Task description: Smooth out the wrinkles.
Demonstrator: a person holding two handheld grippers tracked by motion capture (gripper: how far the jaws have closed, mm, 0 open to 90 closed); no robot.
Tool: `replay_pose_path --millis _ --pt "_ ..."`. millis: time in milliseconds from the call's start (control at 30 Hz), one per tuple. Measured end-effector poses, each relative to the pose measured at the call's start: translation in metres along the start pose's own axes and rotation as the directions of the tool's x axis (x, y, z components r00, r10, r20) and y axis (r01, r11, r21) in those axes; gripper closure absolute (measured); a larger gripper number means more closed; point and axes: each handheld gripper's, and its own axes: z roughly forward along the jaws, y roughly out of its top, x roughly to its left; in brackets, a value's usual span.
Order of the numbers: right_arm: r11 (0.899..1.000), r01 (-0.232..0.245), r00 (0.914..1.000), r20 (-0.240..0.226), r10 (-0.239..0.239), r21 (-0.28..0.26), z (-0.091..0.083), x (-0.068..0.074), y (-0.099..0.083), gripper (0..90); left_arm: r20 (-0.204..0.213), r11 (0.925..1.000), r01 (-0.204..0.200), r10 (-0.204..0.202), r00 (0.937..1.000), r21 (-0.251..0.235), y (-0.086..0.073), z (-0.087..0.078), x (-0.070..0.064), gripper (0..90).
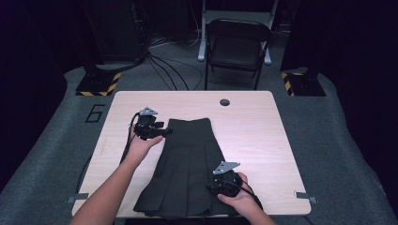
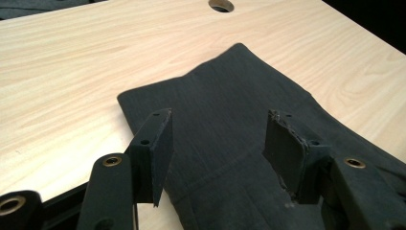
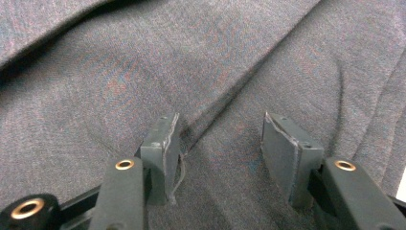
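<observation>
A dark pleated skirt (image 1: 187,164) lies flat on the light wooden table (image 1: 263,140), waistband at the far end and hem at the near edge. My left gripper (image 1: 165,131) hangs at the waistband's left corner. In the left gripper view its jaws stand open (image 2: 218,117) just above the skirt's waistband (image 2: 230,86), holding nothing. My right gripper (image 1: 223,184) is over the skirt's lower right part. In the right gripper view it is open (image 3: 221,120), low over a pleat fold of the skirt (image 3: 143,57), with no cloth between the pads.
A round cable hole (image 1: 225,102) sits near the table's far edge, also seen as the hole (image 2: 221,5). Behind the table stands a black folding chair (image 1: 237,44), with cables on the grey floor. Bare wood (image 2: 72,72) lies left of the skirt.
</observation>
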Motion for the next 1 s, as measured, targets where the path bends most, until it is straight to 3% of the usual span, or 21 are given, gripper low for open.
replay_pose_path --millis 200,533,600,767,800,1000 --pt "1.0 -0.002 1.0 0.004 0.002 0.0 0.0 0.0 -0.001 47.3 -0.025 0.9998 0.007 -0.008 0.9997 -0.017 -0.001 0.011 0.007 42.7" --pt "1.0 -0.004 1.0 0.007 0.004 -0.01 -0.001 0.001 -0.002 47.3 -0.022 0.999 0.046 -0.046 0.9987 -0.005 -0.005 0.03 0.011 42.9" --pt "1.0 0.0 1.0 0.007 0.0 -0.014 -0.001 0.0 -0.002 47.3 -0.024 0.998 0.059 -0.058 0.998 0.022 -0.003 0.034 0.012 44.2" --pt "1.0 -0.012 0.9999 0.011 0.012 -0.017 -0.001 0.001 -0.003 47.3 -0.035 0.9992 0.018 -0.017 0.9992 0.035 0.006 0.038 0.009 44.6" --pt "1.0 -0.012 0.9999 0.011 0.012 -0.018 -0.001 0.001 -0.003 47.3 -0.043 0.9993 -0.005 0.007 0.9991 0.038 0.009 0.038 0.01 44.4" --pt "1.0 -0.003 0.9999 0.013 0.003 -0.021 -0.001 0.001 -0.004 47.2 -0.065 0.9984 0.009 -0.005 0.9979 0.056 0.01 0.046 0.017 44.0"
